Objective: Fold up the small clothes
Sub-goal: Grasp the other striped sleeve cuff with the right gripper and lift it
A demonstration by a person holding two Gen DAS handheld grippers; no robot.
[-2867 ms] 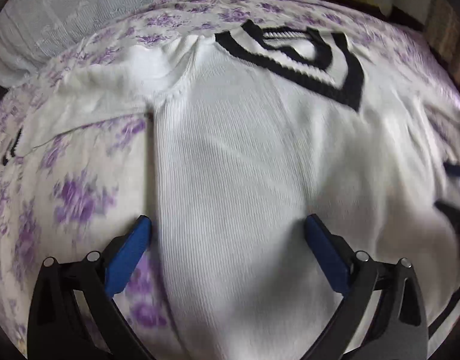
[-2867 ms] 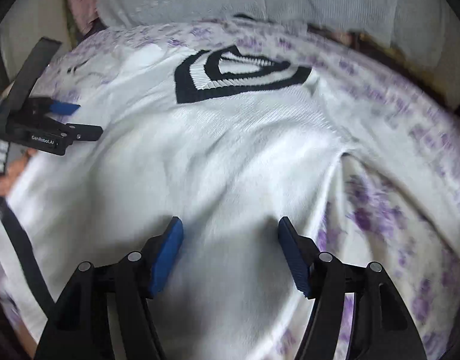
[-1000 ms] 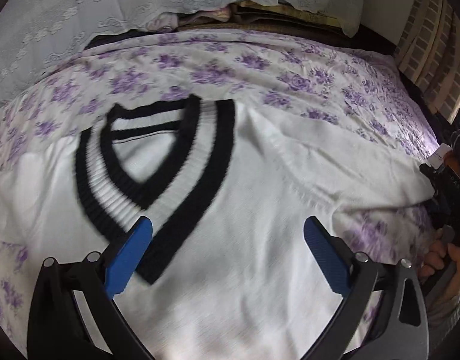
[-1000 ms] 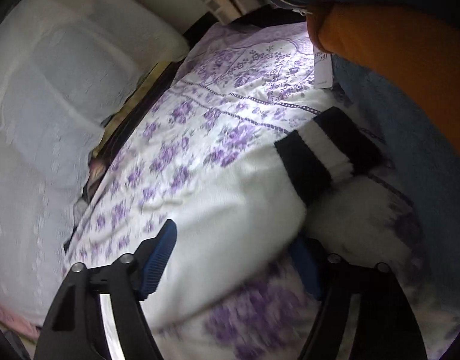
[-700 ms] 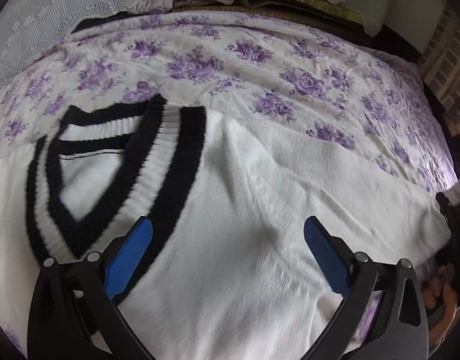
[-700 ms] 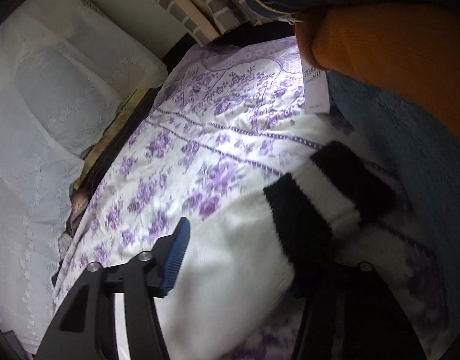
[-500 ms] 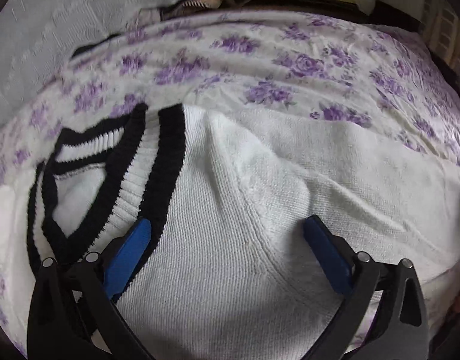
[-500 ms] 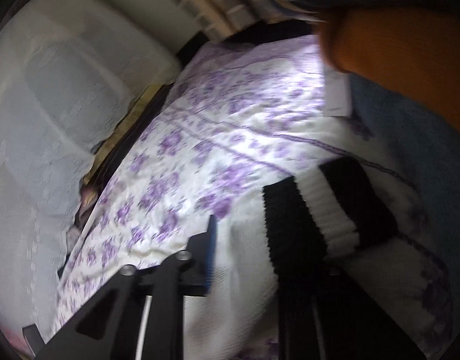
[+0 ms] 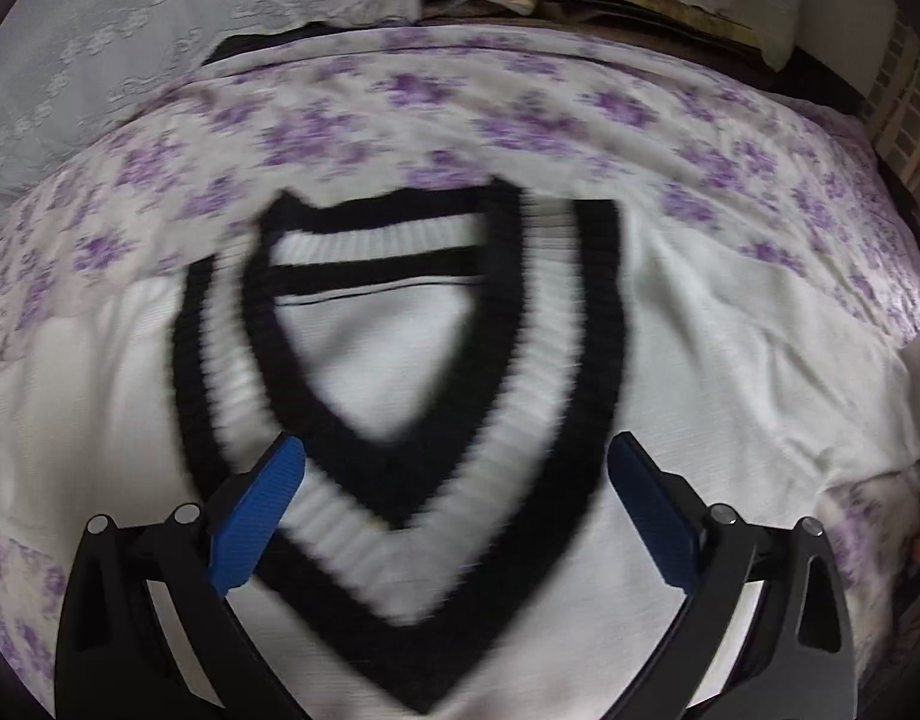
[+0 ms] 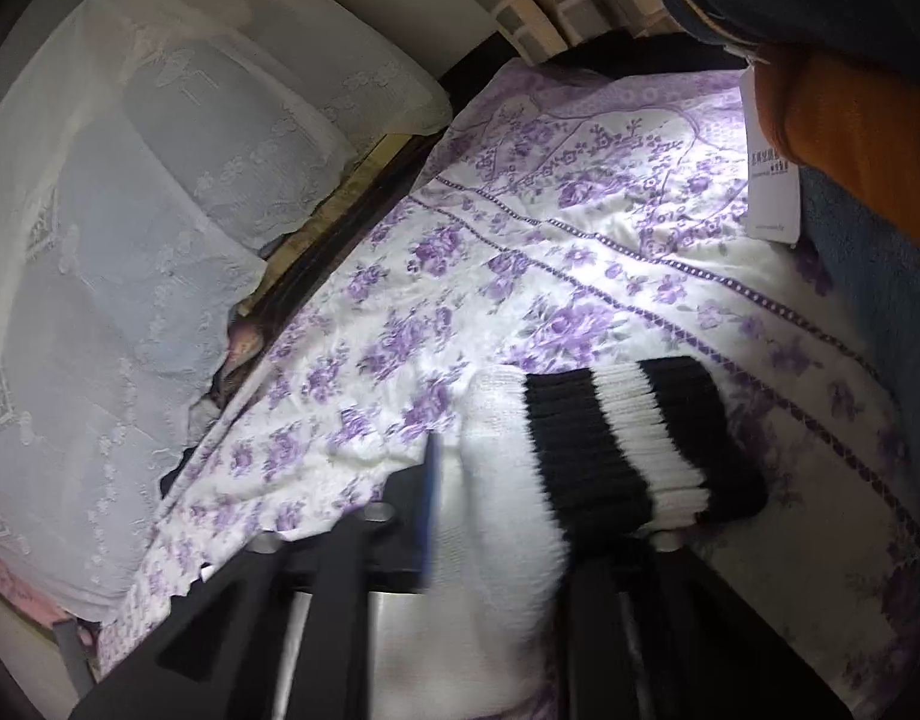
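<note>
Hovering wide open and empty, the left gripper frames the V-neck of the white sweater, spread flat on the floral bedspread. The right gripper, jaws just opening, straddles the striped cuff; whether its pads press is unclear. Folding looks barely begun.

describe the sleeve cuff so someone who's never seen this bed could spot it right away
Start from the bed's purple floral bedspread. A white knit sweater lies spread on it, and one sleeve runs out toward the bed's edge. The cuff is that sleeve's ribbed end, the only black-white-black banded piece there, unlike the V-shaped striped collar.
</note>
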